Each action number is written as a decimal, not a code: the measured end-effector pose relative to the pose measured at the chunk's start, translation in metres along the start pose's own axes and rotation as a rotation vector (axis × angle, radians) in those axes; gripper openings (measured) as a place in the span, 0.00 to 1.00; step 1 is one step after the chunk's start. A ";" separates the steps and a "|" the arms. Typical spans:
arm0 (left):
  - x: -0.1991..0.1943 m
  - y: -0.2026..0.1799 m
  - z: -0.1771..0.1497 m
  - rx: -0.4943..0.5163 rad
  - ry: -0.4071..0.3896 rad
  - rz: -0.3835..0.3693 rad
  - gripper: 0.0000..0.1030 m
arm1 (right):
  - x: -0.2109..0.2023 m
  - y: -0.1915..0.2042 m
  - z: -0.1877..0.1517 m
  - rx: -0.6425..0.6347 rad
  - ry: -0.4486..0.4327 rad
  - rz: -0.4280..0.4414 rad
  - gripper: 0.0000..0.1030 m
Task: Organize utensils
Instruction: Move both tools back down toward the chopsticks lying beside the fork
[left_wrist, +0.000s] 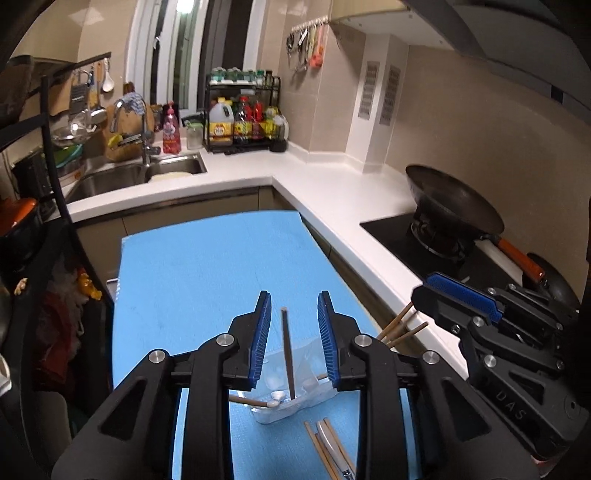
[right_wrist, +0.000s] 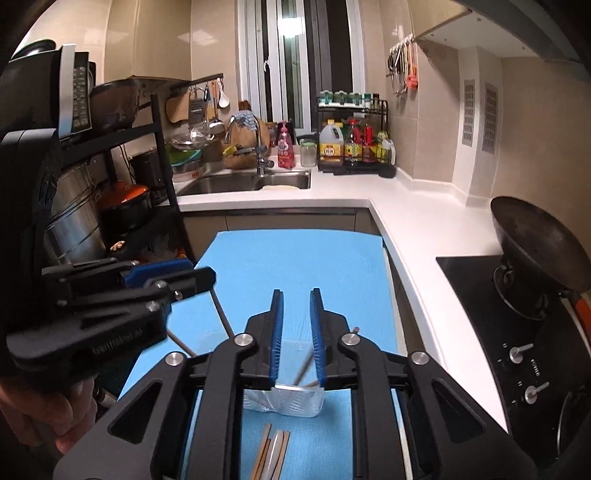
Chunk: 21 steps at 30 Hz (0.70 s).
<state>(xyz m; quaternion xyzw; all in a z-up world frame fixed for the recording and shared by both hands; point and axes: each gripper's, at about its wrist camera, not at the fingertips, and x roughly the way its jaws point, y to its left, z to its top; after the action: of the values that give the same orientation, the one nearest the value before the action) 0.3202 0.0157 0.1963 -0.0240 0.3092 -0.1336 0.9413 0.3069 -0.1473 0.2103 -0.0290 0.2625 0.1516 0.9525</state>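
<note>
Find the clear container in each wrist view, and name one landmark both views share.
Left wrist: the clear container lies low and centre on the blue mat, below the left gripper, with chopsticks standing in it.
Right wrist: it sits low and centre, partly behind the fingers of the right gripper.
Shared landmark: the wok on the stove, at the right in both.

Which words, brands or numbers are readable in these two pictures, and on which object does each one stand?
"DAS": raised letters on the body of the right hand-held gripper, seen from the left wrist view.
Raised lettering on the body of the left hand-held gripper: too blurred to read.
Yellow label on the big oil jug: too small to read.
Marks beside the stove knobs: too small to read.
</note>
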 end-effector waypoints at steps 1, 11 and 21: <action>-0.009 0.000 0.000 -0.008 -0.017 0.003 0.25 | -0.009 0.000 -0.001 -0.005 -0.011 -0.001 0.19; -0.089 -0.012 -0.088 -0.029 -0.145 0.074 0.07 | -0.092 -0.003 -0.076 0.051 -0.043 0.014 0.22; -0.095 -0.013 -0.218 -0.093 -0.060 0.151 0.01 | -0.093 0.010 -0.212 0.153 0.074 0.090 0.03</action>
<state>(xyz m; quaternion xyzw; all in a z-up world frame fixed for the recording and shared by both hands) 0.1157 0.0366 0.0767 -0.0482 0.2877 -0.0471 0.9554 0.1239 -0.1913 0.0758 0.0498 0.3093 0.1724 0.9339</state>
